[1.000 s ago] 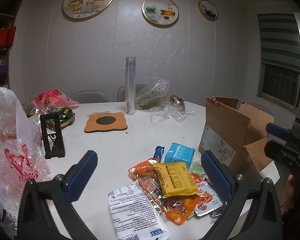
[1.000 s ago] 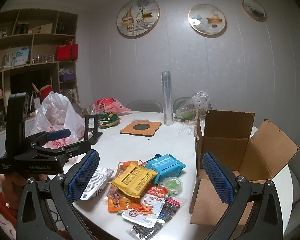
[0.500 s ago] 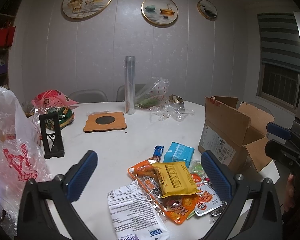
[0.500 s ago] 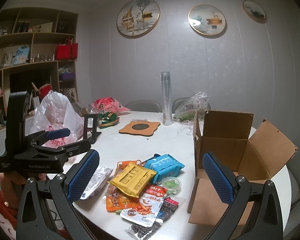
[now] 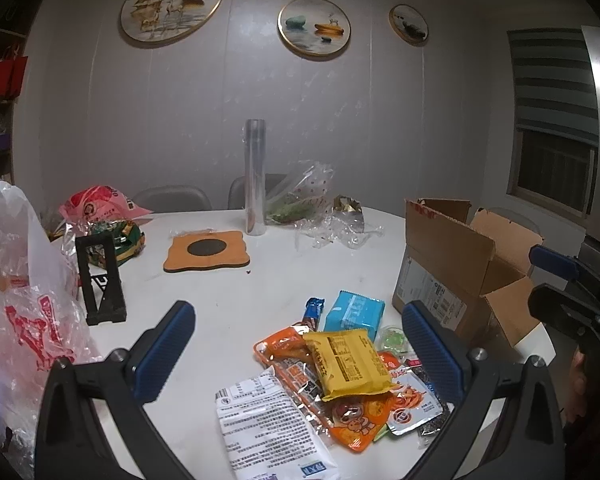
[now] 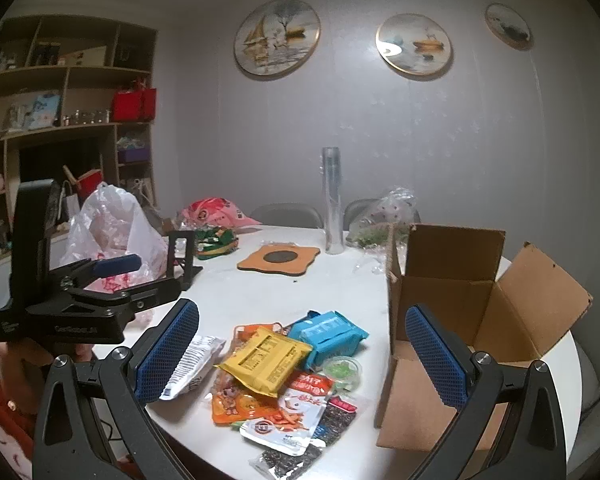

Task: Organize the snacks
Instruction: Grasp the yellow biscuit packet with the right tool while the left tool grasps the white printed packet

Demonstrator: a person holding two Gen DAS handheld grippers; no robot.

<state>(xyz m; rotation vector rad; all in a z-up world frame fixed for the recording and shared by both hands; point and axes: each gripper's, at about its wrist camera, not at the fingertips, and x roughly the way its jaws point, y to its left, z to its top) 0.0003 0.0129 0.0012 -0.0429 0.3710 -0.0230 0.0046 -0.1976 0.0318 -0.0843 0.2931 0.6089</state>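
Two tongs hover over the near edge of the white counter (image 5: 260, 284), both spread wide and holding nothing. The left tongs (image 5: 300, 350) frame a heap of snack packets: one yellow packet (image 5: 346, 362) on top, one blue packet (image 5: 354, 312) just beyond it, one white packet (image 5: 266, 424) nearest, orange pouches beneath. From the right tongs (image 6: 302, 354) the same heap lies between the tips, with one open cardboard box (image 6: 472, 320) to its right. Three round pictures hang on the far wall.
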